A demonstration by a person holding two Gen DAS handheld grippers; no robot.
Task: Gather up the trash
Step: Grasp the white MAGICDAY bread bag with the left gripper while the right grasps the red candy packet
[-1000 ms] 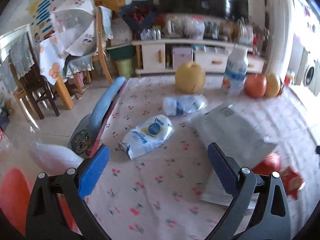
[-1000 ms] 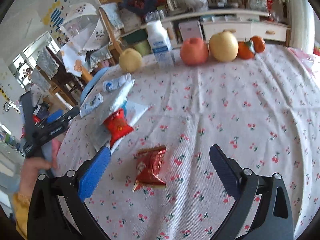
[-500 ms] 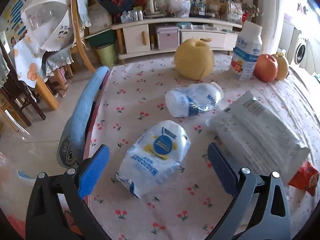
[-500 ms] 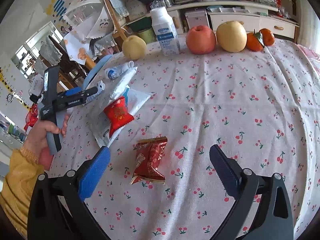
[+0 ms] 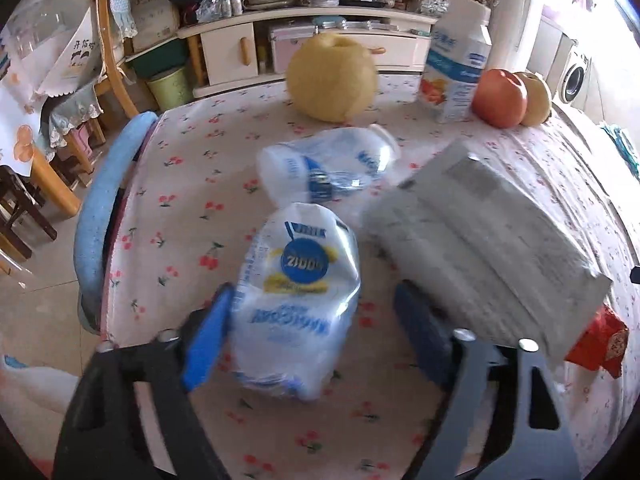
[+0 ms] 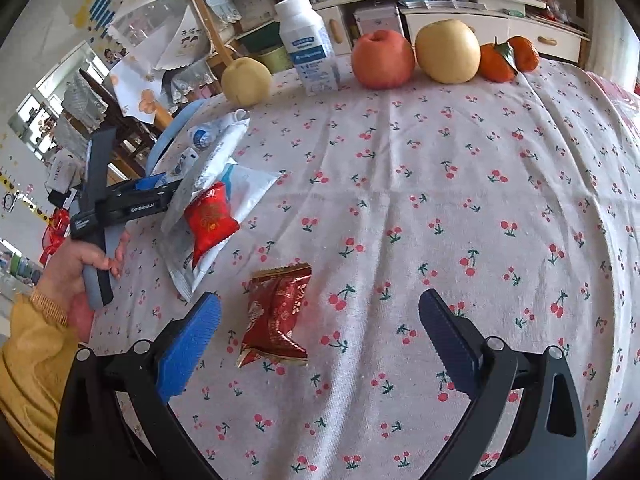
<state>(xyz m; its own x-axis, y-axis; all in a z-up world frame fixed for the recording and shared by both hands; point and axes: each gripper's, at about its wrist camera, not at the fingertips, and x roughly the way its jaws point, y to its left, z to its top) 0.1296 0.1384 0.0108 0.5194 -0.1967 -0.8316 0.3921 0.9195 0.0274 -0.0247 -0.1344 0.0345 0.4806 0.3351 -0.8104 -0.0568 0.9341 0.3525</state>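
Note:
My left gripper is open, its jaws on either side of a crumpled white and blue plastic wrapper lying on the cherry-print tablecloth; the left pad touches its edge. Behind it lies a second crumpled clear and blue wrapper, and to the right a flat grey packet with a red wrapper at its lower corner. My right gripper is open above a red and gold foil wrapper. The right wrist view also shows the left gripper beside another red wrapper.
Along the far table edge stand a yellow pear, a white bottle, a red apple, a yellow apple and two tangerines. A blue chair back hugs the table's left edge. Shelves and chairs stand beyond.
My left gripper has moved forward onto the white and blue wrapper, which now sits between its jaws. My right gripper has edged slightly closer to the red and gold foil wrapper.

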